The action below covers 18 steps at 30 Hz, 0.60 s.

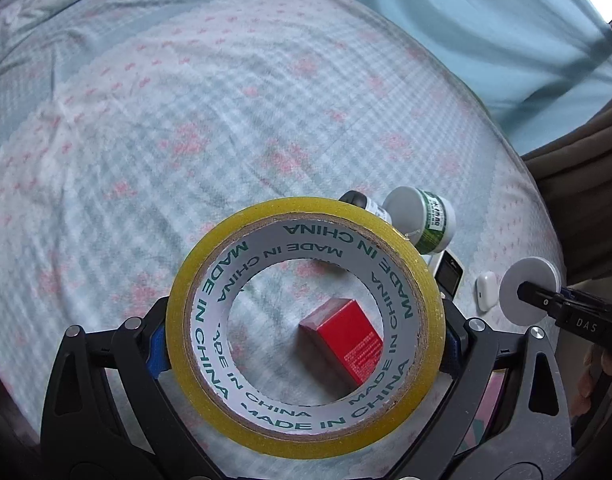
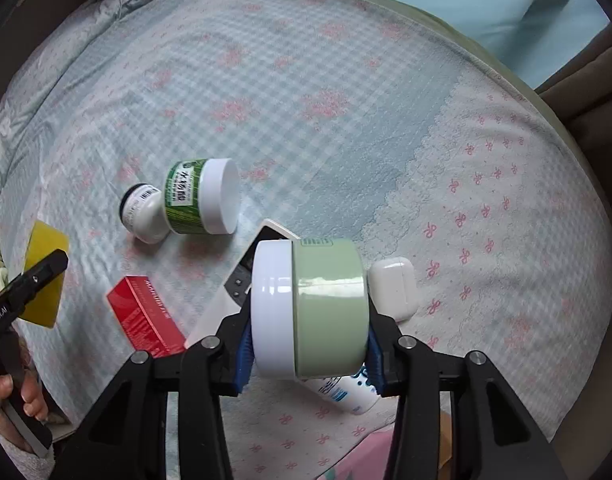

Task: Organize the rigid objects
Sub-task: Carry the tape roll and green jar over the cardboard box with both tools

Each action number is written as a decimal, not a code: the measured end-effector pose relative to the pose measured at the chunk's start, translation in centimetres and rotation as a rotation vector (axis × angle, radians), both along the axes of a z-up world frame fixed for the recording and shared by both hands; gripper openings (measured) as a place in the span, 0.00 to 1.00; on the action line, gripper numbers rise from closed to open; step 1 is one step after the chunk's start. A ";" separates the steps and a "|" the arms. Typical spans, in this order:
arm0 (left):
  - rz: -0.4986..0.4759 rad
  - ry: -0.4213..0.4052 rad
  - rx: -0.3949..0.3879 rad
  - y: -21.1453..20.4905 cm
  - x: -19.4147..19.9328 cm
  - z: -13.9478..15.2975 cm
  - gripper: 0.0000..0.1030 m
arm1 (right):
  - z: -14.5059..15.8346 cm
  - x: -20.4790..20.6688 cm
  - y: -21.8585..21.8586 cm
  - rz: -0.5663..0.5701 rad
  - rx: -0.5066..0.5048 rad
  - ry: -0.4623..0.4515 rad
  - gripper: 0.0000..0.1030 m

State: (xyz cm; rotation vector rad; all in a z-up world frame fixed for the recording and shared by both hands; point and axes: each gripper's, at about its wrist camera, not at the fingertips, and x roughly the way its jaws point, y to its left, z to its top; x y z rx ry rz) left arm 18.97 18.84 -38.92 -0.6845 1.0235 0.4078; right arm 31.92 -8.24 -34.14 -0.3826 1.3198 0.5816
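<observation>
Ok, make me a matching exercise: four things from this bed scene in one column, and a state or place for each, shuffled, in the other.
Things:
1. yellow tape roll
2. pale green jar
3. red box
4. white earbud case

States:
A. lying on the bedspread to the left of the held jar
B. gripped between the left gripper's jaws
C. gripped sideways in the right gripper
D. resting on the bedspread just right of the held jar

Pairs: 1-B, 2-C, 3-A, 4-D
</observation>
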 end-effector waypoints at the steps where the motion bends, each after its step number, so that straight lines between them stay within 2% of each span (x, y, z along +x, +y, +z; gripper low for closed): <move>1: -0.014 -0.006 0.010 0.0 -0.4 0.9 0.93 | 0.8 -0.7 0.0 -0.014 0.013 -0.001 0.40; 10: -0.181 -0.037 0.136 -1.5 -4.6 9.8 0.93 | 8.0 -7.4 -1.4 -0.111 0.096 -0.002 0.40; 14: -0.298 -0.048 0.202 -3.4 -5.4 12.7 0.93 | 10.5 -9.9 -3.4 -0.169 0.143 -0.015 0.40; 18: -0.382 -0.061 0.219 -6.3 -5.3 14.9 0.93 | 12.5 -11.4 -6.5 -0.243 0.191 -0.017 0.40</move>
